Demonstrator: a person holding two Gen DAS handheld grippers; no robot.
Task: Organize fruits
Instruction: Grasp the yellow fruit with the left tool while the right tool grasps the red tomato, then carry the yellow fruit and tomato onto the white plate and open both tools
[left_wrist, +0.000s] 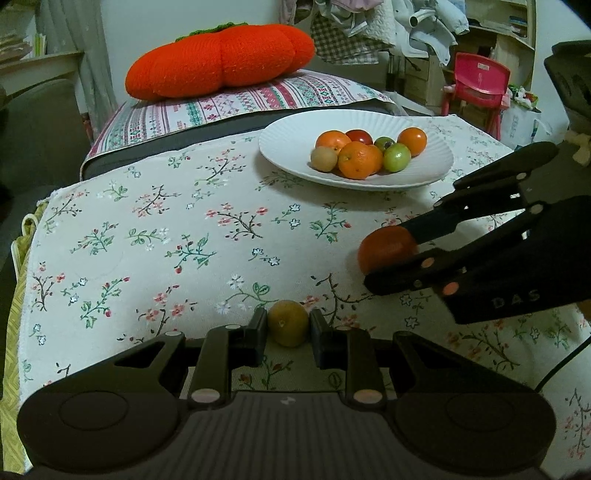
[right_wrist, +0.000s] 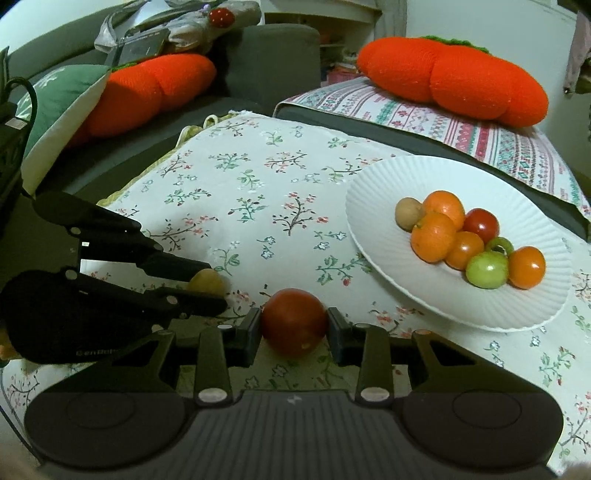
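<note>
My left gripper (left_wrist: 289, 334) is shut on a small yellow-brown fruit (left_wrist: 288, 328) just above the flowered cloth. My right gripper (right_wrist: 293, 326) is shut on a red tomato (right_wrist: 294, 322), also low over the cloth. The tomato and right gripper show at the right of the left wrist view (left_wrist: 386, 249). The left gripper and its fruit show at the left of the right wrist view (right_wrist: 207, 282). A white ribbed plate (left_wrist: 284, 147) holds several fruits: oranges, tomatoes, green fruits and a brown one. The plate also shows in the right wrist view (right_wrist: 373, 181).
A flowered cloth (left_wrist: 166, 229) covers the table. Behind it lies a striped cushion (left_wrist: 229, 107) with an orange pumpkin pillow (left_wrist: 221, 59). A second orange pillow (right_wrist: 147, 92) and a green cushion (right_wrist: 59, 107) lie on a grey sofa. A red chair (left_wrist: 476, 85) stands far right.
</note>
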